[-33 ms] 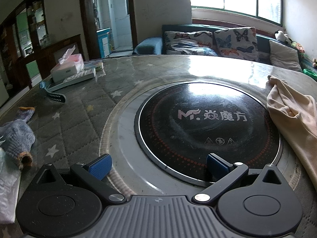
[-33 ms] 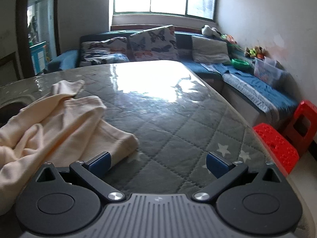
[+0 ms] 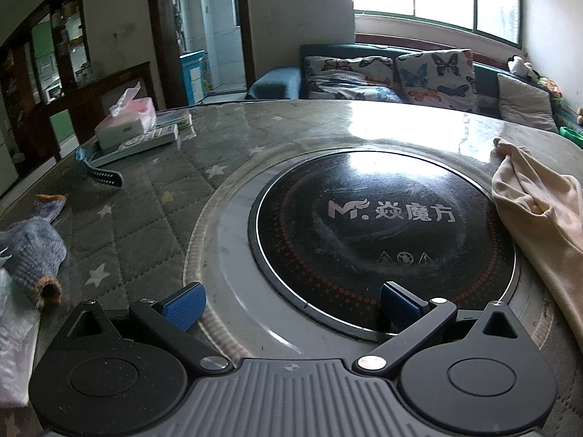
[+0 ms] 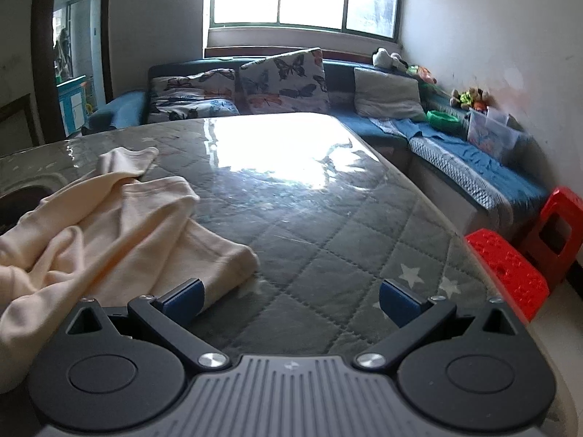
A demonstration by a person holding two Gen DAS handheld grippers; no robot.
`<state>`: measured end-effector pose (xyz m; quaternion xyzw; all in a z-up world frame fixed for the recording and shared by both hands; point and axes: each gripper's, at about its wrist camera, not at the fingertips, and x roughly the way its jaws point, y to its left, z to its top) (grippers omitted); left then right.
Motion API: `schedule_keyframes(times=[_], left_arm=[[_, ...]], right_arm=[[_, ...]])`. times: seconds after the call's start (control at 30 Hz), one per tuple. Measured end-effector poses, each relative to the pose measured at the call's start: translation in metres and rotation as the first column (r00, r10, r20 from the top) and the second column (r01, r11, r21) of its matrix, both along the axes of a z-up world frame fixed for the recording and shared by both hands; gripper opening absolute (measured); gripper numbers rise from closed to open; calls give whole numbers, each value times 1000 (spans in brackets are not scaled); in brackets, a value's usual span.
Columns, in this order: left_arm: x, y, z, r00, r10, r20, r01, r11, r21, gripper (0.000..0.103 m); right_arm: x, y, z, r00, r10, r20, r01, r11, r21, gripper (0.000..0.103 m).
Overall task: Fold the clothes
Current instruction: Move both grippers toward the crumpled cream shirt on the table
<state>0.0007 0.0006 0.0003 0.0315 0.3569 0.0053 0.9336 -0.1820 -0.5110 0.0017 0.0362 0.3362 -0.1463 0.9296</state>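
Nothing has moved since the earlier frame: both grippers and the cloth sit exactly as they did.

The left gripper (image 3: 291,304) has its jaws wide apart with nothing between them, poised over the near edge of the round black cooktop (image 3: 382,233) set into the table (image 3: 153,196). The right gripper (image 4: 289,300) is likewise spread wide and holds nothing; its left pad (image 4: 184,296) lies just beside, perhaps touching, the near corner of the cream garment (image 4: 120,229).

The garment lies crumpled and unfolded on the quilted, star-patterned table cover, to the right of the cooktop, one edge draped over the cooktop's rim in the left wrist view (image 3: 539,225).

Further out on the left side of the table lie a grey knitted glove (image 3: 32,251), a dark strap (image 3: 104,178), a remote (image 3: 135,145) and a tissue box (image 3: 127,123). Beyond the table stands a blue sofa (image 4: 473,164) with butterfly cushions (image 4: 288,80) under the window; red stools (image 4: 510,273) stand at the right.
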Motion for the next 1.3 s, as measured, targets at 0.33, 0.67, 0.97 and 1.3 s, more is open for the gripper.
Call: schedule_keyframes(times=[0.33, 0.67, 0.97, 1.3], left_arm=[[-14, 7, 0, 1000, 14, -4, -14, 1000, -3, 103], [-67, -33, 26, 996, -87, -23, 86, 995, -59, 103], [-93, -61, 31, 986, -157, -56, 155, 987, -46, 103], [-108, -77, 35, 977, -199, -73, 199, 980, -11, 103]], right_arm=[[-16, 68, -6, 998, 56, 29, -55, 997, -61, 103], [-46, 96, 1, 992, 125, 10, -125, 992, -7, 103], [-67, 106, 6, 988, 156, 17, -156, 987, 27, 103], [-78, 114, 6, 985, 173, 16, -174, 984, 46, 103]])
